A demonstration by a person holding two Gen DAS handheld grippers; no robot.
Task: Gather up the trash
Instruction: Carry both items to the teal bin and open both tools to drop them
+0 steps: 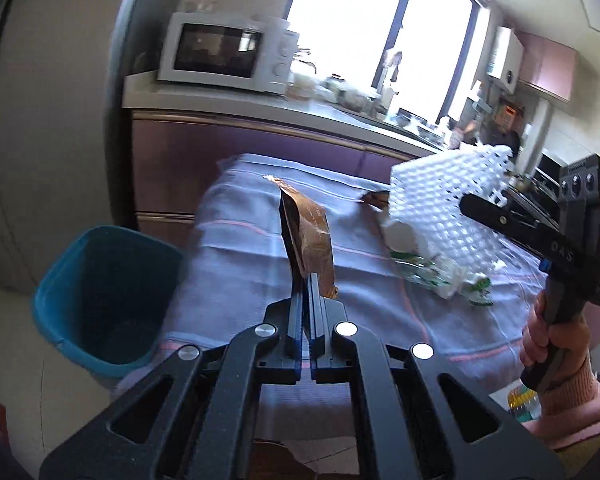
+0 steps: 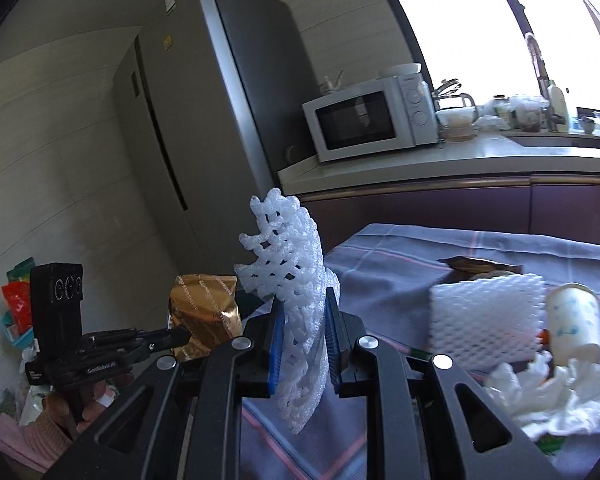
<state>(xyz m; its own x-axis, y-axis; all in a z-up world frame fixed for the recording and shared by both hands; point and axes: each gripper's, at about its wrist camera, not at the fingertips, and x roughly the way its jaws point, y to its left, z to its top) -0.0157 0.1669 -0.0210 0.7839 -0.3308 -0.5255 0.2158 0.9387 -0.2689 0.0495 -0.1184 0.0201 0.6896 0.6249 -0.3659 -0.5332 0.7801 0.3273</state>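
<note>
Trash litters a checked tablecloth beside the kitchen counter.

Left wrist view: foam net hides most of a brown wrapper behind it, mid-right. Items along the back counter under the window are too small and overexposed to identify. Blue bin at lower left is motion-blurred, its inside dark. Right wrist view: colourful packets at far left are cut by the fisheye edge. Crumpled tissue at lower right is blurred.
</note>
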